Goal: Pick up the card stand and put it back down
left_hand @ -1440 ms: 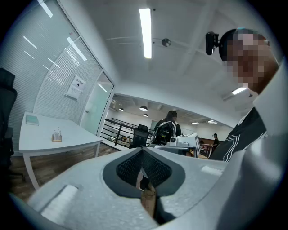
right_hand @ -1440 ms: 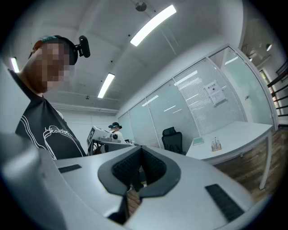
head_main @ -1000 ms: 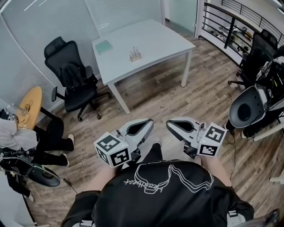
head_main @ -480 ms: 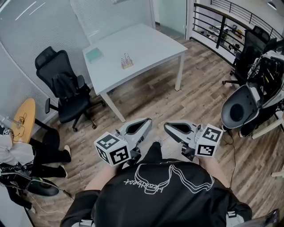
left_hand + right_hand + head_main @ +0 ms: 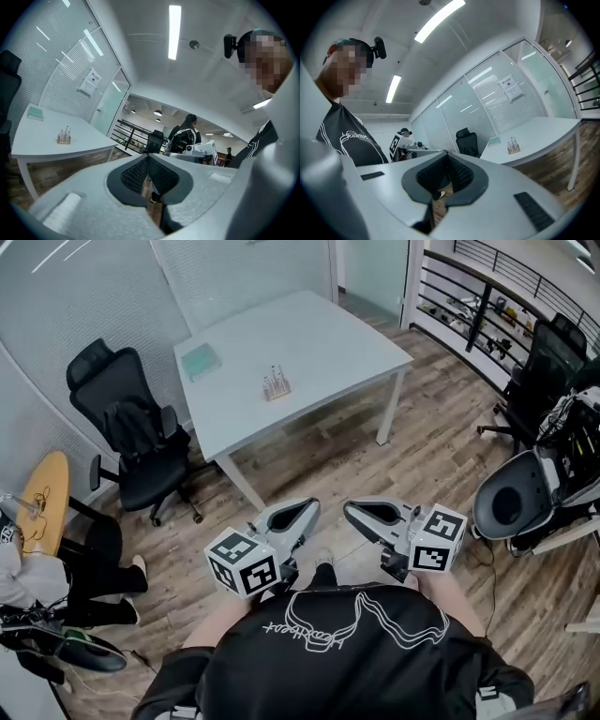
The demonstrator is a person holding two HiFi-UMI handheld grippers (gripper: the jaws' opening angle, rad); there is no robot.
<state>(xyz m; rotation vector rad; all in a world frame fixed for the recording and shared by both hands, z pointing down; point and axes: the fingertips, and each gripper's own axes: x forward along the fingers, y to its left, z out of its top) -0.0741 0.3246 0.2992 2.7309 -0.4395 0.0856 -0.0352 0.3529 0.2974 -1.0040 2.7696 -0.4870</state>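
Observation:
The card stand (image 5: 276, 385), a small wooden block with thin upright holders, stands near the middle of a white table (image 5: 328, 334) far ahead of me. It also shows small in the left gripper view, card stand (image 5: 64, 136), and in the right gripper view, card stand (image 5: 513, 146). My left gripper (image 5: 306, 507) and right gripper (image 5: 352, 510) are held side by side close to my chest, over the wooden floor, well short of the table. Both are shut with nothing between the pads, as seen on the left gripper (image 5: 148, 161) and the right gripper (image 5: 446, 159).
A green pad (image 5: 199, 362) lies at the table's far left. A black office chair (image 5: 131, 432) stands left of the table. At the right are a white round machine (image 5: 514, 498), another black chair (image 5: 544, 357) and a railing (image 5: 469, 296). A person (image 5: 37, 568) sits at the left.
The table and card stand have shifted lower in the head view. Both grippers stay shut and keep their place by my chest.

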